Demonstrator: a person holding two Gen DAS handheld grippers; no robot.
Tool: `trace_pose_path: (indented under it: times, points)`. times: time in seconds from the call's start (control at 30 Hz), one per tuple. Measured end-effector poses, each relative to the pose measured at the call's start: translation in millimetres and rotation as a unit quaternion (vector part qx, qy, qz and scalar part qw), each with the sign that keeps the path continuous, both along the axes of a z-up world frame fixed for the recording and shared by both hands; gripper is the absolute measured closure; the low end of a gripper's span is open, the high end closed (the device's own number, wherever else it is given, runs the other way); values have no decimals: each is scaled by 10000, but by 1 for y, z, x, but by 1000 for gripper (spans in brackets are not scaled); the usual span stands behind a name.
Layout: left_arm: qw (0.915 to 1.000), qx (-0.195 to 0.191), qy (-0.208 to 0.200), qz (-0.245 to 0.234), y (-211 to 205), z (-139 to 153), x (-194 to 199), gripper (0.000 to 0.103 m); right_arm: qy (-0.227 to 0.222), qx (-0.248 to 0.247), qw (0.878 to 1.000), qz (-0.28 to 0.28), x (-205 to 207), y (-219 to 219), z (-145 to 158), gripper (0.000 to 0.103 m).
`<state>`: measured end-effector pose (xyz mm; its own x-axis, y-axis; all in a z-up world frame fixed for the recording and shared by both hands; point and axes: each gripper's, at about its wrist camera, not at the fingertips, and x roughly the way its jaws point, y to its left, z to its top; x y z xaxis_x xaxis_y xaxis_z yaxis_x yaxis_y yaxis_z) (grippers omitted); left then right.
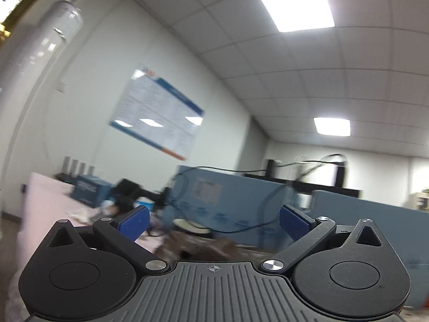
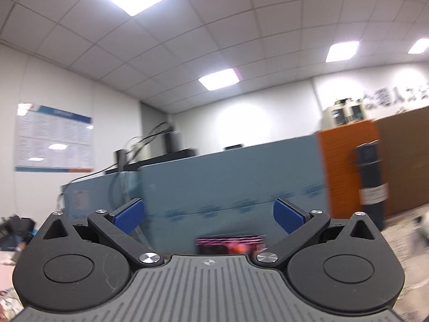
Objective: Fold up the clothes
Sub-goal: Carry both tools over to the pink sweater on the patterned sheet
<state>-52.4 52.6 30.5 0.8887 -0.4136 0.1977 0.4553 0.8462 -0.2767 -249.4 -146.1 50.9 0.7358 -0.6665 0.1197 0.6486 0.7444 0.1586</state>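
The left gripper (image 1: 213, 221) has its blue fingers (image 1: 134, 222) spread wide with nothing between them, tilted up toward the room. Just past them a blurred brown garment (image 1: 203, 249) lies heaped on the pink surface (image 1: 48, 201). The right gripper (image 2: 209, 216) is likewise released, fingers (image 2: 288, 218) apart, facing a blue partition (image 2: 228, 177); a blurred pink-and-dark item (image 2: 228, 244) sits below.

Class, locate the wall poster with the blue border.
The poster hangs on the white wall, upper left of the left gripper; in the right wrist view it is far left.
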Motion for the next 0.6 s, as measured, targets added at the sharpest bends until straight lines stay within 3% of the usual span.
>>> trace_pose_path:
  times: [0.13, 0.23, 0.37, 0.47, 0.6]
  points:
    - [9964, 198, -515, -637, -4, 19, -25, 0, 163, -36, 9989, -434, -49, -8, -2, 0]
    - [9855, 456, -947, -1334, -15, 34, -43, 0, 333, -76, 9972, -672, -82, -16, -7, 0]
    - [9551, 1048, -1285, -2455, -46, 40, -68, 0, 547, -119, 9929, -1048, -125, -28, -13, 0]
    - [9226, 1508, -1437, -3246, -74, 41, -86, 0, 665, 8, 9879, -1398, -149, -43, -19, 0]
    - [8903, 1905, -1073, -3994, -119, 25, -101, 0, 907, 242, 9779, -1866, -173, -63, -27, 0]
